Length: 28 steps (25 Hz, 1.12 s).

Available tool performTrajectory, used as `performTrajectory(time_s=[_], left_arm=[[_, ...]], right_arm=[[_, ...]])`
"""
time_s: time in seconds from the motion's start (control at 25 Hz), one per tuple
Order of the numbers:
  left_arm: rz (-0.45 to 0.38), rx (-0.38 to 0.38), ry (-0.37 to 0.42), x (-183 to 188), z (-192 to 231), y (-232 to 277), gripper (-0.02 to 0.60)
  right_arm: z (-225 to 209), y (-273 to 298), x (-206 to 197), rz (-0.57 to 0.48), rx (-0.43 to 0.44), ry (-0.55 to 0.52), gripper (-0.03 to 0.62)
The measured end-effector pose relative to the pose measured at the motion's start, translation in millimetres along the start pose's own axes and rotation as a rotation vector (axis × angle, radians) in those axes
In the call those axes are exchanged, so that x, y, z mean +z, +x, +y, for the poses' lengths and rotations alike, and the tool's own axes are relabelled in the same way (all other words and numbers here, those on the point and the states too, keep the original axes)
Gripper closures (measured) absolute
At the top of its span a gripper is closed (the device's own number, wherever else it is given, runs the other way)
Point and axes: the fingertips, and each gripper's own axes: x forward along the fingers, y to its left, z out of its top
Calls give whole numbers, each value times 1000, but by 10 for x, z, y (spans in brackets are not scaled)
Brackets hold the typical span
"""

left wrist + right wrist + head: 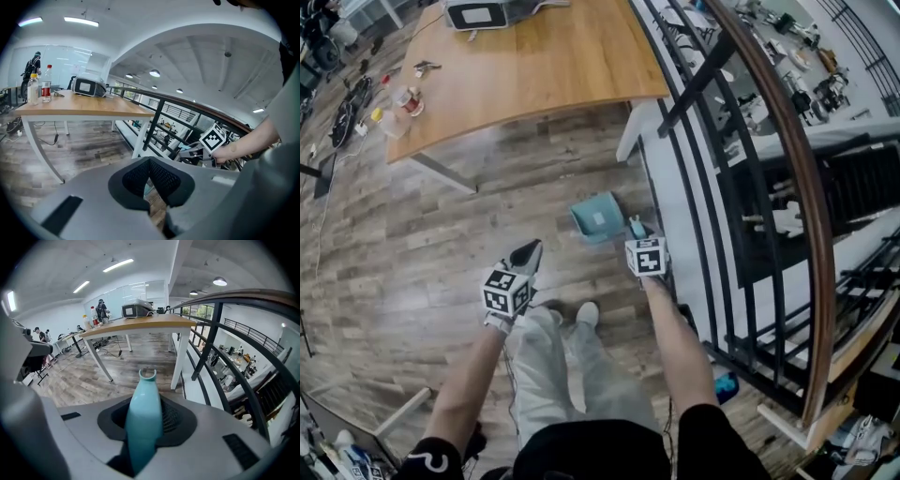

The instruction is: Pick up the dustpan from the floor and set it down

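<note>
Wood-plank floor by the black railing lies just under the teal plastic dustpan, likely light and stiff. Your right gripper's fingers clamp its smooth tapered handle, which may slip; your left gripper's fingers are pressed together, empty.

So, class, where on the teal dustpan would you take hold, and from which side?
On the dustpan, the slim handle, approached from its free end. It is narrow enough to sit between jaws, as the right gripper shows by holding it; the tray is too broad.
</note>
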Motion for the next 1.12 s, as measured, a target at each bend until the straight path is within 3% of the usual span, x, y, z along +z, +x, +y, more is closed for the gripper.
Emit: performTrajectory(time_s=[0.56,0.88,1.12], left_arm=[[1,-17,-36,-225,51,74,584],[32,-33,-50,-427,-45,107,584],[49,-42,-33,-425,-183,100,584]], right_arm=[[420,274,-584,54,38,-44,494],[412,212,-866,125,58,3,491],[449,63,-794,102,98,91,458]])
